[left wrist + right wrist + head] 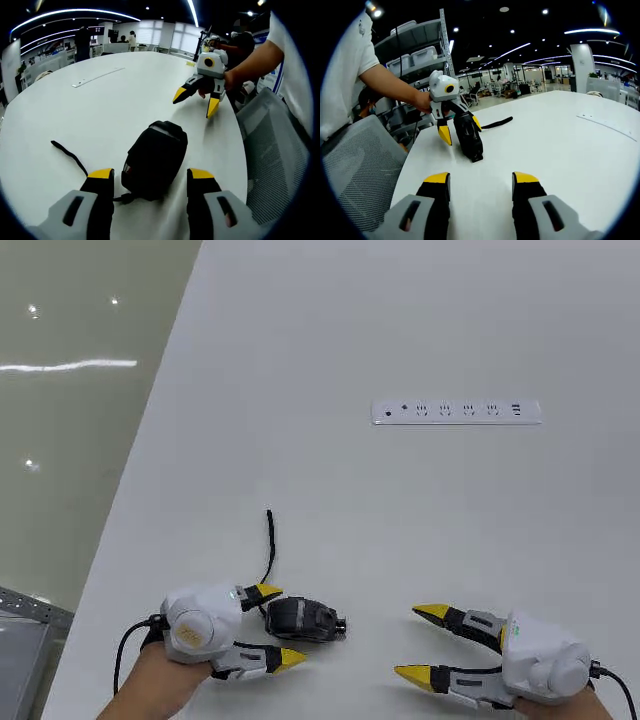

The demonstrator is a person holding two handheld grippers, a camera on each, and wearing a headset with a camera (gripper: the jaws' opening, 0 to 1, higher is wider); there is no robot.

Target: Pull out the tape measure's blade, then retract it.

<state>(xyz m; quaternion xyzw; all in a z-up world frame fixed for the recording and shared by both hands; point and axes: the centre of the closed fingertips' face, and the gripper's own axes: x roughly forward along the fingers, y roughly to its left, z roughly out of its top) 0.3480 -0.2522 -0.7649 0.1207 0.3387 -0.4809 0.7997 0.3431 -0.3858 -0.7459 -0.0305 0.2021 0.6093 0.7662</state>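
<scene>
- The left gripper [283, 624] sits at the near edge of the white desk [400, 330], held in the person's hand. Its yellow-tipped fingers [101, 175] are spread wide, one on each side of the tape measure [305, 620].
- The tape measure is a black case lying on the desk between those fingers. In the left gripper view a gap shows on both sides of the case [155, 160].
- A black strap [270, 540] runs from the case away across the desk.
- The right gripper [421, 643] is well to the right of the case, low over the desk. Its fingers [437, 180] are spread wide and hold nothing.
- A white power strip [457, 412] lies farther back on the desk, well apart from both grippers.
</scene>
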